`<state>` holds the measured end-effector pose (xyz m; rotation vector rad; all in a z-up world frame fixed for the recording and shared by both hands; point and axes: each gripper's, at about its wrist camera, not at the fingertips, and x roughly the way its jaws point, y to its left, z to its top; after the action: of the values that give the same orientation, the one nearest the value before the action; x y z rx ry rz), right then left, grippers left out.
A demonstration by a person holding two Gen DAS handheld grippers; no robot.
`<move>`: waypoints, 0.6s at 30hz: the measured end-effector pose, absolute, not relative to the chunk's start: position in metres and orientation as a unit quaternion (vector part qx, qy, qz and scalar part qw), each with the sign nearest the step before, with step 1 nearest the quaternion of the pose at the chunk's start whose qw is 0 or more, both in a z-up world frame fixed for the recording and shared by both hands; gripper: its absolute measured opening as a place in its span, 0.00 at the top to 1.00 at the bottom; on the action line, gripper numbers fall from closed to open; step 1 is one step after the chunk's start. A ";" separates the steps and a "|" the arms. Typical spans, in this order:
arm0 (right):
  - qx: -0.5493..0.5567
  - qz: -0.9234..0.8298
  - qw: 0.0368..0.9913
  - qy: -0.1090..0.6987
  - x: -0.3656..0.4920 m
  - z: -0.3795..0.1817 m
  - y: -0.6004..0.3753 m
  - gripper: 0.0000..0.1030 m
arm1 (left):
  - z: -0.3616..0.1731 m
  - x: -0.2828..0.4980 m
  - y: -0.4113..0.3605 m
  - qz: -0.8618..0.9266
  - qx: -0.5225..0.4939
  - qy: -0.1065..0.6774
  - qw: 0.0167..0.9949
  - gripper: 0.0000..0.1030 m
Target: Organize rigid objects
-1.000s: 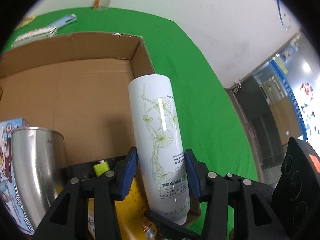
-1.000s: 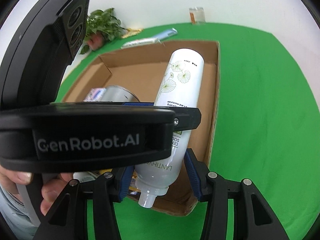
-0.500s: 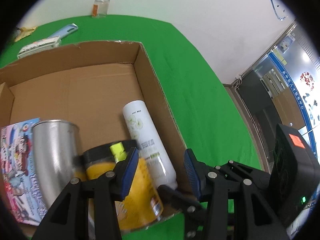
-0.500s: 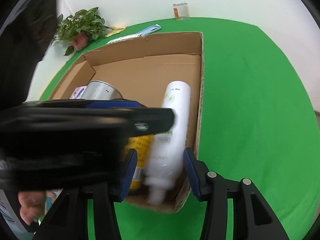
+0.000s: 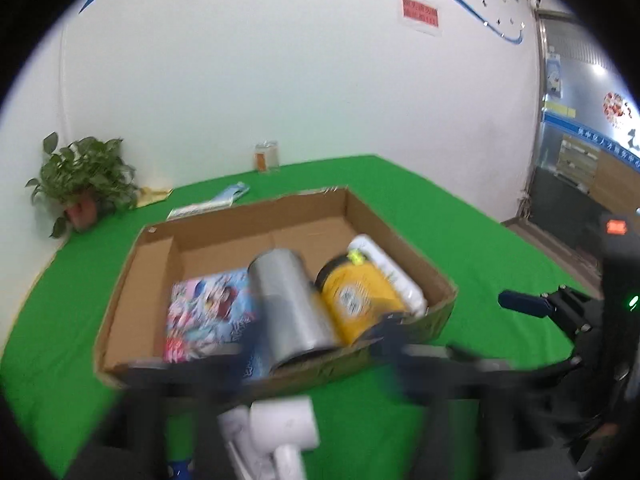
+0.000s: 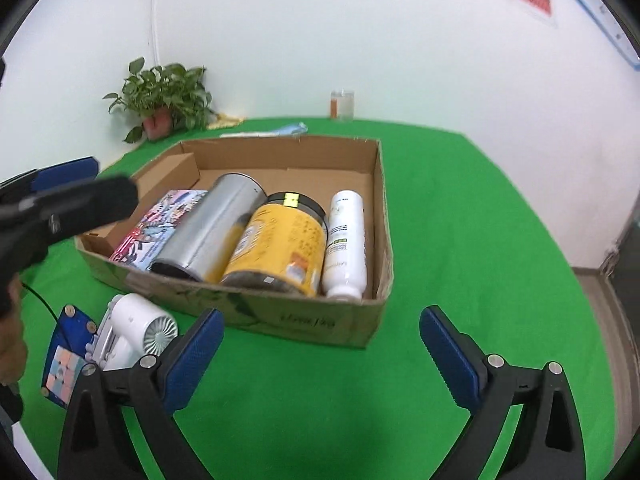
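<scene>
Right gripper [image 6: 320, 344] is empty, its 2 blue pads spread wide, hovering over green cloth just in front of the cardboard box [image 6: 312, 316]. Left gripper [image 5: 316, 364] is motion-blurred across its own view; I cannot tell its jaw state there, and the right view shows only a dark smeared body left of the box. Change since 1 s ago: the white spray bottle [image 6: 345, 240], then clamped by the left gripper above the box, now lies on its side inside, against the box's right wall, cap toward the near wall. Both grippers have pulled back and up from the box. Judgement: this placement is done; the box holds 4 items in a row, bottle, yellow jar [image 6: 280, 240], steel cylinder [image 6: 212, 228], colourful flat pack [image 6: 156, 224]. A white handheld fan [image 6: 136, 332] and a cube puzzle on a blue board [image 6: 64, 364] sit outside, near the box's front-left corner, likely next. Hard to read: the fan is partly hidden by the right gripper's left finger; the cylinder's far end and the pack's print are smeared in the left view; the back-wall items behind the box are too small to identify.
</scene>
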<state>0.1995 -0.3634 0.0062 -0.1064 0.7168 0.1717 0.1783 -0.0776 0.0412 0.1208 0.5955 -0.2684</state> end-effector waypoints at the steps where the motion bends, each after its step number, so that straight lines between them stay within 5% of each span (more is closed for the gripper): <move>1: -0.048 0.081 0.933 0.348 0.188 0.006 -0.360 0.39 | 0.038 0.174 -0.070 -0.126 0.045 0.305 0.943 0.95; 2: -0.047 0.076 0.933 0.349 0.179 0.008 -0.360 0.49 | 0.036 0.170 -0.060 -0.121 0.020 0.314 0.942 0.95; 4: -0.040 0.067 0.937 0.341 0.165 0.008 -0.354 0.45 | 0.038 0.158 -0.041 -0.118 -0.015 0.321 0.940 0.85; 5: -0.038 0.062 0.939 0.336 0.157 0.007 -0.350 0.24 | 0.039 0.153 -0.037 -0.111 -0.012 0.319 0.941 0.51; 6: -0.038 0.061 0.941 0.330 0.149 0.007 -0.348 0.00 | 0.042 0.146 -0.032 -0.098 -0.008 0.310 0.946 0.27; 7: -0.039 0.062 0.946 0.316 0.138 0.009 -0.343 0.01 | 0.046 0.137 -0.028 -0.083 -0.007 0.294 0.952 0.00; 10: -0.052 0.070 0.946 0.311 0.123 0.010 -0.336 0.01 | 0.055 0.112 -0.016 -0.060 -0.004 0.237 0.970 0.01; 18: -0.043 0.103 0.937 0.331 0.098 0.005 -0.312 0.01 | 0.045 0.100 0.016 -0.026 -0.019 0.268 0.963 0.01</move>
<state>0.0984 -0.3122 0.0048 -0.0873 0.6767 0.2109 0.0997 0.0155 0.0455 -0.0394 0.5422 -0.0534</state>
